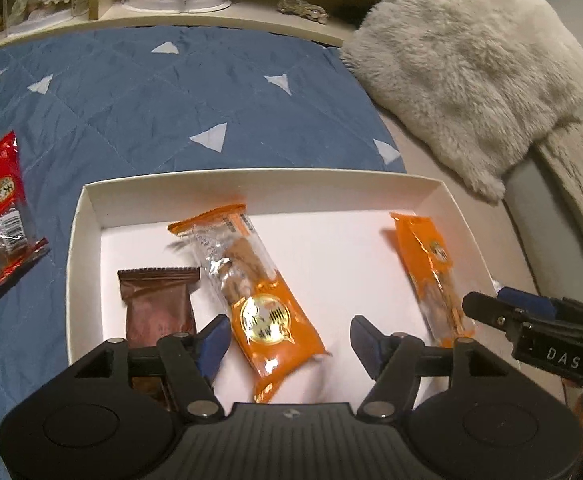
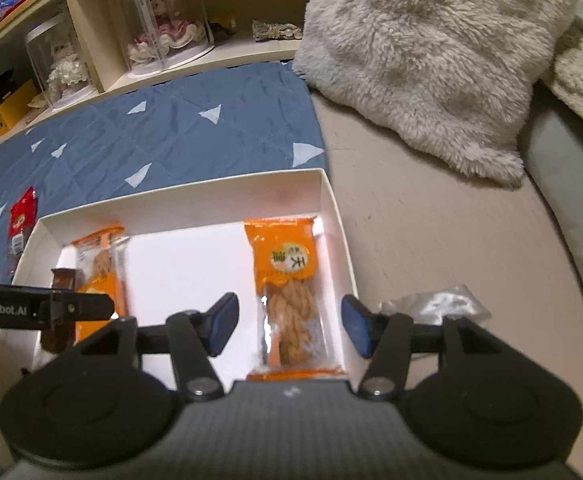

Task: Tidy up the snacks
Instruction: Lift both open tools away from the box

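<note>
Inside the white box [image 1: 79, 240] lie two orange twist packets [image 1: 267, 304] [image 2: 291, 288] and a brown bar [image 1: 159, 308]; both hand-held grippers [image 1: 287, 340] [image 2: 289, 328] hover spread, empty, while the red packet [image 1: 3, 208] waits on the blue quilt [image 1: 131, 100].

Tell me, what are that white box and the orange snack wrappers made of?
The white box looks like matte cardboard: thin, stiff folded walls without shine. The orange snack wrappers seem glossy plastic film: crinkled, glinting, with clear windows showing twisted pastry inside.
</note>
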Available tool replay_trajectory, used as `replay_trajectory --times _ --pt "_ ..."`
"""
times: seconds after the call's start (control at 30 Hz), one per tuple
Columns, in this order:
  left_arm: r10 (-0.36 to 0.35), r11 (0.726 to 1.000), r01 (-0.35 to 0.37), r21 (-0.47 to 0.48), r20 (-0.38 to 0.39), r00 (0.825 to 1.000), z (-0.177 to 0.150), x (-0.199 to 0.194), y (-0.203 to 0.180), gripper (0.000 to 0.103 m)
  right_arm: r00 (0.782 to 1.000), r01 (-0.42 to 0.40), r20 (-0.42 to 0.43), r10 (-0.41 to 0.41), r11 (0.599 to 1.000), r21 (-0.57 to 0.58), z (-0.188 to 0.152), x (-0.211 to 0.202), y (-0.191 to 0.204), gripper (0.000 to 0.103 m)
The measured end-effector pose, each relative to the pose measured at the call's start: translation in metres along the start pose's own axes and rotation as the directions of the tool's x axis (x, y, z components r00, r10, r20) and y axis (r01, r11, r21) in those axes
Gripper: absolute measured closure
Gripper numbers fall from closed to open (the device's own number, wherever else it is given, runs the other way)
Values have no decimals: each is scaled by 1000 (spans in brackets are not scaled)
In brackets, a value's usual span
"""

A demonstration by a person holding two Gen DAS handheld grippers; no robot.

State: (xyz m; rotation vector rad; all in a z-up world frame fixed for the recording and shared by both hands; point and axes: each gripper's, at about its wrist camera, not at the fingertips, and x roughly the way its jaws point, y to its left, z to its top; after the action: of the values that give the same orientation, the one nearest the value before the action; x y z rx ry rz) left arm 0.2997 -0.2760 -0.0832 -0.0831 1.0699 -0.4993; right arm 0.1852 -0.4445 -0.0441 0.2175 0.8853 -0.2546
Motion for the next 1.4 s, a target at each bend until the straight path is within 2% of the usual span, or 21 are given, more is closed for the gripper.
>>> replay_trajectory --times 0.27,0.37,0.47,0.67,0.77,0.97,1.17,1.4 --pt "6 999 -5 49 -11 1000 -15 -24 -9 34 1000 -21 17 21 1000 -1 -17 -27 7 32" --pt "7 998 -7 65 -7 1000 -21 -33 -11 27 999 -22 27 21 1000 9 -22 -36 9 29" --pt "13 996 -12 83 -2 1000 -26 -42 -12 26 999 -20 38 20 1000 19 -27 -47 12 25" --pt "19 995 -20 101 16 1000 -35 -63 -12 15 998 7 67 -9 1000 28 -37 -68 17 15" --pt "22 993 -25 118 28 999 -39 -75 -12 10 997 23 73 -25 999 29 -41 -79 21 13" --pt "24 988 -31 148 50 998 -50 -98 -13 0 994 59 94 -61 998 16 -49 -102 29 1" --pt "20 987 -33 156 83 996 -57 -123 -10 0 989 83 124 -82 997 2 -54 -127 43 1" --pt "28 990 -49 129 154 988 -53 -155 7 0 987 68 149 -65 998 -18 -56 -149 61 1"
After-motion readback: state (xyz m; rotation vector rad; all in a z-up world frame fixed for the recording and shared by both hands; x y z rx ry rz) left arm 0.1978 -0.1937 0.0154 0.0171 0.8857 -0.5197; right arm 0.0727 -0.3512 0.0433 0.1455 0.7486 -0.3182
